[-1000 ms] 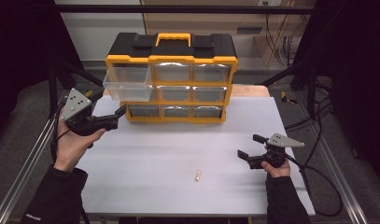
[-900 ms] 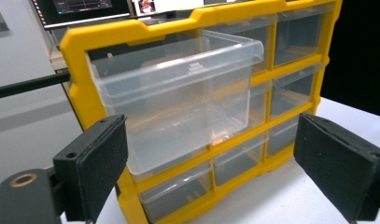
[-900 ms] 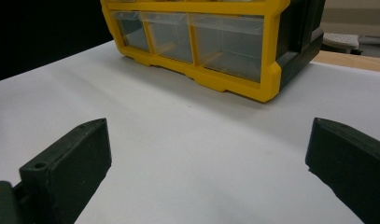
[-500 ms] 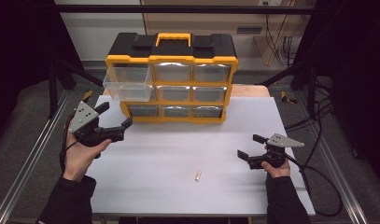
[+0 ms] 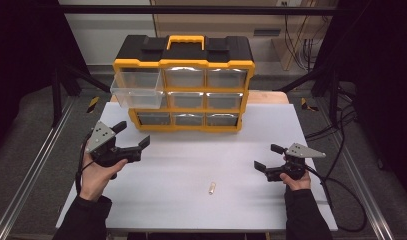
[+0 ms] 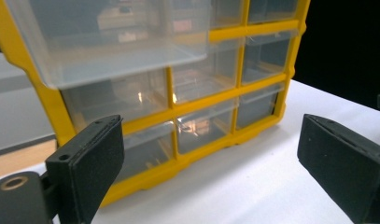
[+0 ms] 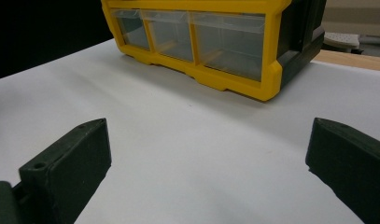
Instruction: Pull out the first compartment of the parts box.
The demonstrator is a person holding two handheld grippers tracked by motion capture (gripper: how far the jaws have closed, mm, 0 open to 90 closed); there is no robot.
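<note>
Both hand-held grippers are spread wide, holding nothing: left hand-held gripper (image 5: 133,134) mid-left, right hand-held gripper (image 5: 267,157) lower right. The small tan cylindrical piece (image 5: 211,188) sits bottom centre on the white worktop (image 5: 191,165); the clear plastic drawer (image 5: 133,92) juts out upper left. Looks like pre-pickup, so next it needs a careful pinch.

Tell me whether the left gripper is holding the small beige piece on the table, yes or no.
No: in the high view the left gripper is open and empty, and the small beige piece lies alone on the white table.
</note>
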